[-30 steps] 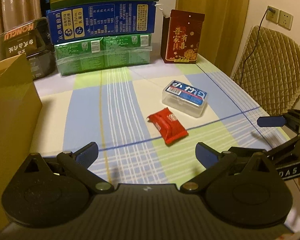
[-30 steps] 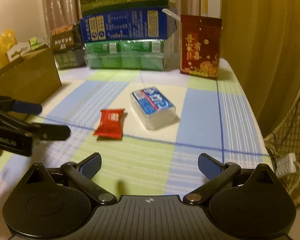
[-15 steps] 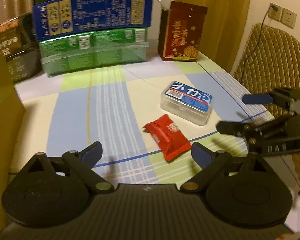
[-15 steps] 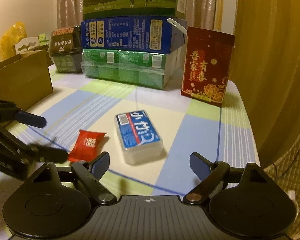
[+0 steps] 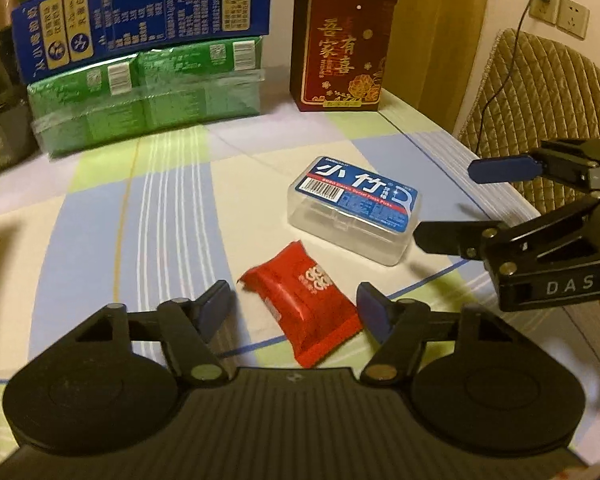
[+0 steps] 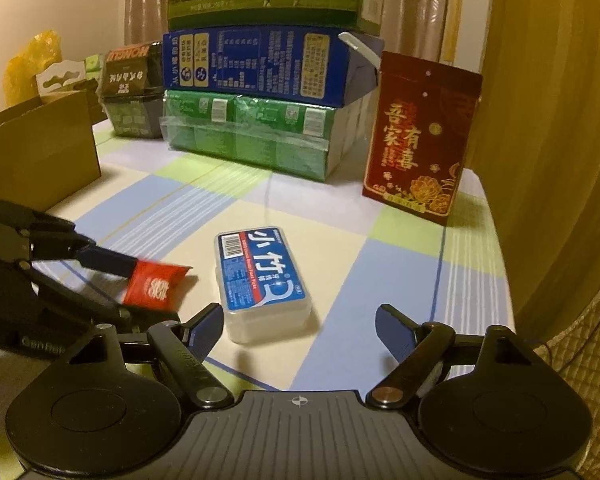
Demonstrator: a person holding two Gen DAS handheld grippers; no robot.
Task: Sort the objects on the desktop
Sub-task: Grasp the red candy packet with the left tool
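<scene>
A red snack packet (image 5: 300, 304) lies on the checked tablecloth (image 5: 100, 220), between the fingers of my left gripper (image 5: 294, 306). Its jaws are closing; the right pad is at the packet's edge and a gap remains on the left. A clear dental-floss box with a blue label (image 6: 264, 280) lies just beyond the packet. My right gripper (image 6: 300, 320) has the box's near end close to its left finger. Its jaws are wide and closing slightly, not pressing on the box. The left wrist view shows the right gripper (image 5: 448, 202) at the box's right end.
Stacked green and blue cartons (image 5: 140, 92) and a tall red gift box (image 5: 344, 44) stand along the back. A brown cardboard box (image 6: 40, 152) sits at the left. A quilted chair (image 5: 540, 92) stands past the table's right edge (image 5: 520, 204).
My left gripper moved forward and down until the red packet lay between its fingers, and its jaws narrowed. My right gripper came in toward the floss box.
</scene>
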